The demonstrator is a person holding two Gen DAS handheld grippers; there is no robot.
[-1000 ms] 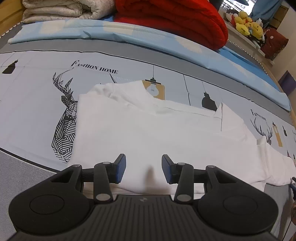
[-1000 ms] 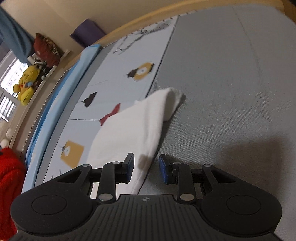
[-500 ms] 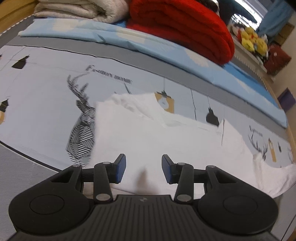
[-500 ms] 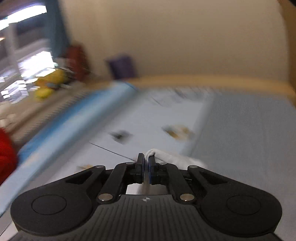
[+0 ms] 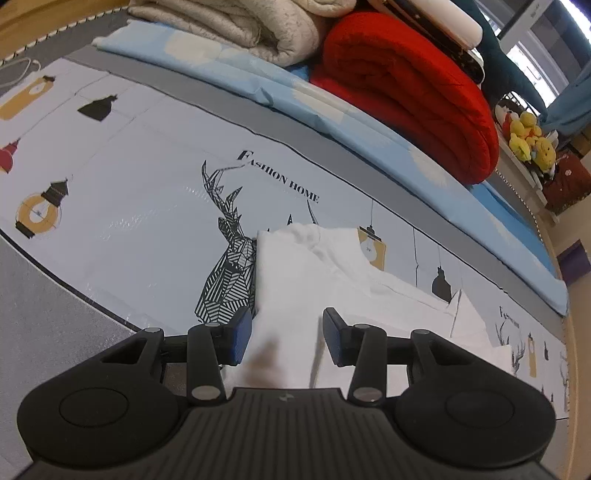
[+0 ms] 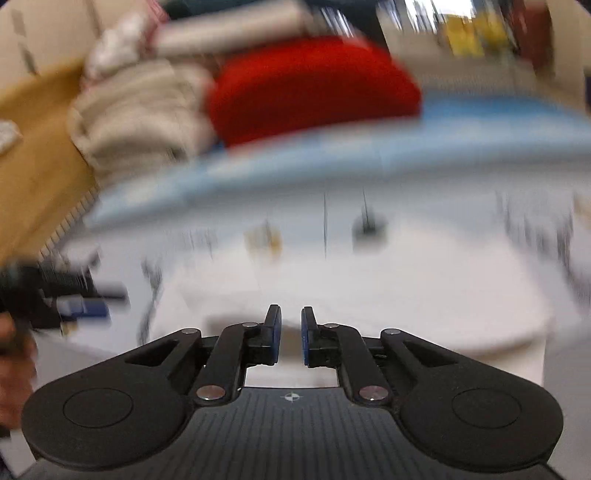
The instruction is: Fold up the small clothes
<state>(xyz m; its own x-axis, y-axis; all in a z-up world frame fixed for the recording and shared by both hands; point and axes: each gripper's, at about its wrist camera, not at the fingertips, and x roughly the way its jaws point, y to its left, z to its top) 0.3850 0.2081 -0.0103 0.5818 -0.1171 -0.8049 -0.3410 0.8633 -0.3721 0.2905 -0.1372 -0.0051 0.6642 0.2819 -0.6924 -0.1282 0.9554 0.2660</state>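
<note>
A white garment (image 5: 314, 280) lies spread on the printed bedsheet (image 5: 129, 206). My left gripper (image 5: 286, 339) hangs open just above the garment's left edge, with cloth below the gap and nothing pinched. In the blurred right wrist view the garment (image 6: 406, 295) shows as a rounded fold to the right. My right gripper (image 6: 291, 336) is above it, its jaws opening with a narrow gap and no cloth pressed between the pads. The left gripper (image 6: 74, 306) and a hand (image 6: 14, 362) appear smeared at that view's left edge.
A red blanket (image 5: 406, 92) and a beige blanket (image 5: 258, 26) are stacked at the back on a light blue sheet (image 5: 332, 110). Yellow plush toys (image 5: 528, 136) sit at the far right. A wooden bed edge (image 6: 37, 147) runs along the left.
The right gripper shut on the garment's end, swept it fast across over the garment, and its jaws have now parted slightly. The left gripper shifted left to the garment's left edge, still open.
</note>
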